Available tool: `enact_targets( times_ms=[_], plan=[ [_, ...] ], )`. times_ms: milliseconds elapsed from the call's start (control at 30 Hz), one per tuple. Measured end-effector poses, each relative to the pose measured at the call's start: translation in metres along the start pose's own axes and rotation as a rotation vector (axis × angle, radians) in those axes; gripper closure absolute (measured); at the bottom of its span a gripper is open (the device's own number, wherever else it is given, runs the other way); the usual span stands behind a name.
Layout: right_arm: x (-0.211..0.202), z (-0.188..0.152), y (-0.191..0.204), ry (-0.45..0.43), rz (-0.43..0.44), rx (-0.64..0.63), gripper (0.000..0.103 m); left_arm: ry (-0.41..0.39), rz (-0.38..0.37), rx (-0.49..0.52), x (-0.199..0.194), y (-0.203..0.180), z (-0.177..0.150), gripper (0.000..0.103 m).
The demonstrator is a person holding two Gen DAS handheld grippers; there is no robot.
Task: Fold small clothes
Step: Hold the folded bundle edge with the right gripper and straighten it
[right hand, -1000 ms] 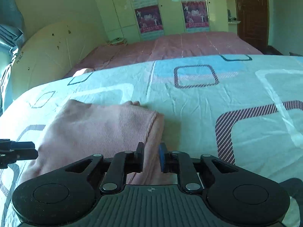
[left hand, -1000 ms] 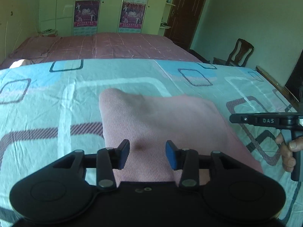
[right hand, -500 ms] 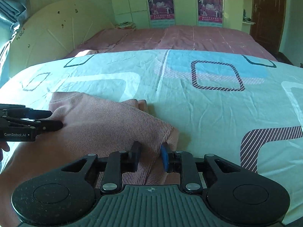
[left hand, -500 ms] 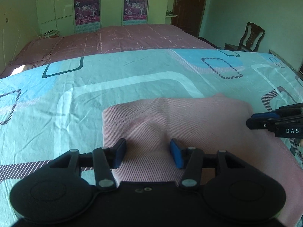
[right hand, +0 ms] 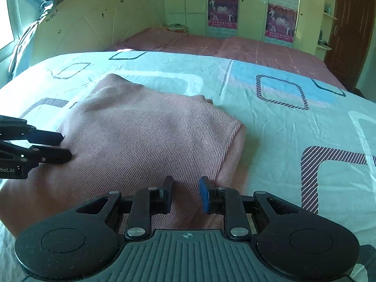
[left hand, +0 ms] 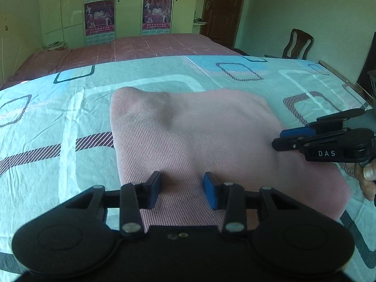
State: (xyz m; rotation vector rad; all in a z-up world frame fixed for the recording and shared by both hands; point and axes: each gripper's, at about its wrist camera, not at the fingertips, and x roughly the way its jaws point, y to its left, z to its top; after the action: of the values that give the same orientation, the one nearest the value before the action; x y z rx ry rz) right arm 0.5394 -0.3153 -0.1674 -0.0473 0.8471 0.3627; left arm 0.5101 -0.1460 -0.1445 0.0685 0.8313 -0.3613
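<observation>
A folded pink ribbed garment lies on the patterned bed sheet, with a soft hump near its far left corner. My left gripper hovers low over the garment's near edge. Its jaws are closing but still apart, and the cloth lies under them, not pinched. In the right wrist view the left gripper touches the garment's left side with its tips. My right gripper sits at the garment's right edge with a small gap between its jaws. In the left wrist view the right gripper rests its tips on the cloth.
A person's hand holds the right gripper's handle. A second bed with a maroon cover stands behind. A wooden chair and a dark door are at the far right. The bed's right edge is close to the garment.
Both grippers have shifted over the garment and sunk a little. The left jaws widened, then narrowed again. The right gripper has rolled, so its fingers now lie one above the other.
</observation>
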Motion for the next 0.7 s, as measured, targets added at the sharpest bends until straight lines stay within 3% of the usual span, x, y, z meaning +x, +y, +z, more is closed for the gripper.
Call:
enact_targets(
  times_ms=[100, 233, 333, 467, 700],
  plan=[
    [-0.015, 0.004, 0.007, -0.011, -0.019, -0.009, 0.08, -0.012, -0.014, -0.013, -0.018, -0.003, 0.001, 0.066],
    [-0.051, -0.01, 0.025, -0.055, 0.058, -0.098, 0.08, -0.025, -0.032, 0.025, -0.044, -0.018, -0.021, 0.07],
    [-0.064, -0.028, 0.038, -0.032, 0.094, -0.174, 0.08, -0.031, -0.035, 0.057, -0.059, -0.031, -0.036, 0.07],
    [-0.068, -0.056, 0.041, 0.029, 0.048, -0.229, 0.08, 0.013, -0.03, 0.077, -0.062, -0.041, -0.052, 0.07],
    [-0.068, -0.088, 0.03, 0.087, 0.007, -0.182, 0.08, 0.053, -0.011, 0.021, -0.064, -0.032, -0.081, 0.069]
  ],
)
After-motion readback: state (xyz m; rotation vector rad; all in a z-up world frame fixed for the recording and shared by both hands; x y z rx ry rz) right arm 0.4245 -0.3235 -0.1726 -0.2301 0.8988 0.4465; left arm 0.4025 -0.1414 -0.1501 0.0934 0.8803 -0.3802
